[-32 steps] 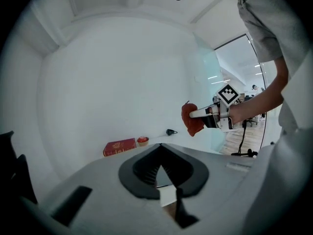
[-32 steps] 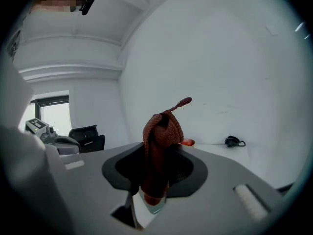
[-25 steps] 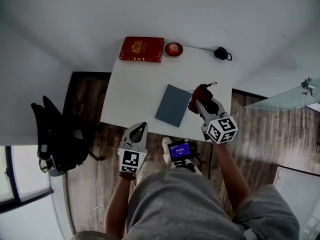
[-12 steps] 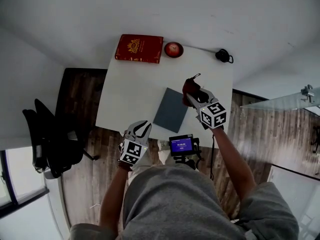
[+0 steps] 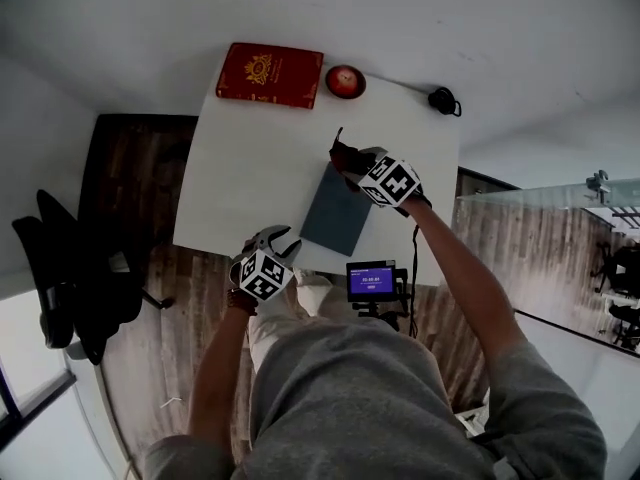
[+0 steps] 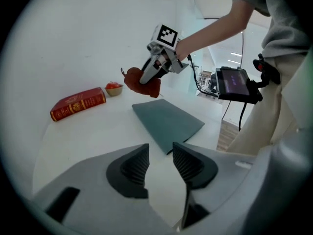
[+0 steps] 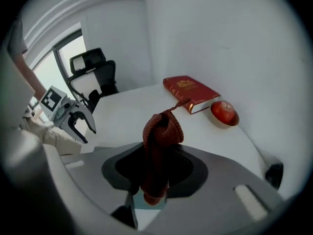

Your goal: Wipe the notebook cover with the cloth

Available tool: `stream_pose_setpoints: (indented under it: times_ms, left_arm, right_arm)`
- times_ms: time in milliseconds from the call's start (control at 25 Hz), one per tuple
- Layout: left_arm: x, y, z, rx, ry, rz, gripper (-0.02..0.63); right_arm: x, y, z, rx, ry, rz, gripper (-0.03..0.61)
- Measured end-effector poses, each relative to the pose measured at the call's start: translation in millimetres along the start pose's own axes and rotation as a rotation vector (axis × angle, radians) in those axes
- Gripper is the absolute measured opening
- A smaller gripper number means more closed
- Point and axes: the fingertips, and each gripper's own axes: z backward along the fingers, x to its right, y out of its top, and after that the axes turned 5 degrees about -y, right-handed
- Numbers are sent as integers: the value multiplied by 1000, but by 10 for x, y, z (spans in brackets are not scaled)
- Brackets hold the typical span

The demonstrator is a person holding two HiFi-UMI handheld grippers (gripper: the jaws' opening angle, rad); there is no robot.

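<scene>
Maroon knit first: clamps the cloth point(image 7: 162, 131) firmly in the right tongs point(image 7: 155, 173), bunched and hanging past the tips. Has swung down and inward within the last second, from beside the notebook's edge to just over its far end. Finds the notebook point(image 6: 168, 122) flat on the tabletop point(image 6: 88, 131), just under the right tongs and a little ahead of the left tongs point(image 6: 160, 161). Has lowered the left tongs toward the near tabletop edge too, and has just been opening them: now wide apart, nothing between. Probably readies them to pin the near corner during wiping. Seems just short of touching the cover, so wiping likely not begun. Needs a last small descent of the cloth, then strokes toward the left tongs. Leaves the book point(image 5: 270, 73) and apple point(image 5: 345, 80), beyond the right tongs, out of play
</scene>
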Motion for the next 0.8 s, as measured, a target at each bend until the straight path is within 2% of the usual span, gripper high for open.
stream_pose_setpoints:
  times_ms: [120, 240, 440, 560, 680, 800]
  left_arm:
    - [-42, -78, -116, -12, -34, -12, 170]
    - [-47, -146, -180, -20, -63, -17, 173]
    - [-54, -153, -240, -13, -81, 2, 174]
    - [13, -122, -292, -23, -106, -38, 170]
    - [84, -150, -368, -69, -114, -105, 146]
    - [80, -147, -405, -85, -115, -105, 146]
  right_arm:
    - [25, -137, -253, -169, 26, 148, 132]
    - [68, -229, -414, -267, 38, 240, 132]
    - [78, -247, -545, -314, 76, 238, 132]
    - [45, -264, -601, -321, 84, 250, 130]
    - [-25, -294, -645, -330, 89, 240, 129]
    - [-54, -305, -661, -334, 96, 226, 124]
